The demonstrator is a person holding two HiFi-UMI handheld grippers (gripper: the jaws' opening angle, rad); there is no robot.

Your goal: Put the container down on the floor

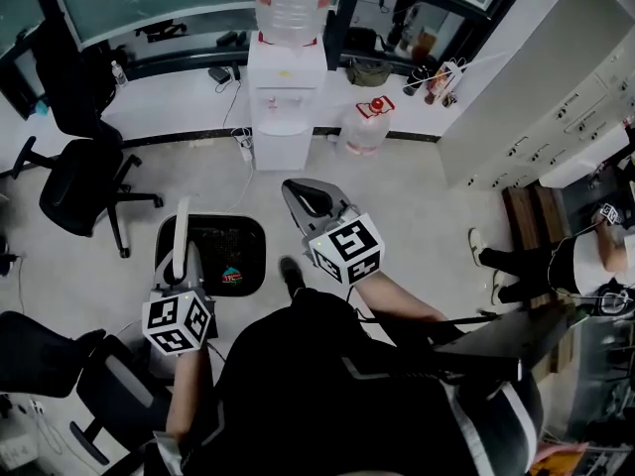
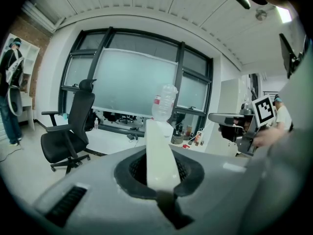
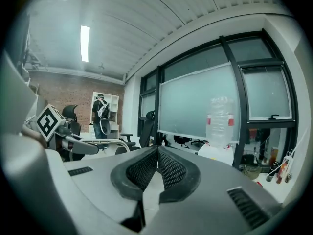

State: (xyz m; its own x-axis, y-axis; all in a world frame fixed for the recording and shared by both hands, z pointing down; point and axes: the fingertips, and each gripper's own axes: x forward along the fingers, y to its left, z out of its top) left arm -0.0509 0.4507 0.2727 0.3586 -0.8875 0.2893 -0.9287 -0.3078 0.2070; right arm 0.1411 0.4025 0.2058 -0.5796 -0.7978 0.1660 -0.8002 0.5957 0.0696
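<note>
Gripping the white handle (image 2: 159,148), the jaws of the left gripper (image 1: 187,271) are clamped tight, and the black container (image 1: 226,251) sits low by the person's feet; I cannot tell whether it touches the floor (image 1: 417,206). It looks like light, stiff plastic that may swing, so mid-handle seems the soundest hold. The jaws of the right gripper (image 1: 301,194) are pressed together, empty.

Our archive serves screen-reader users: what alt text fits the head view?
Seen from above, a person's left tool grips the white handle of a black container; the right tool is shut and empty, pointing toward a water dispenser.
</note>
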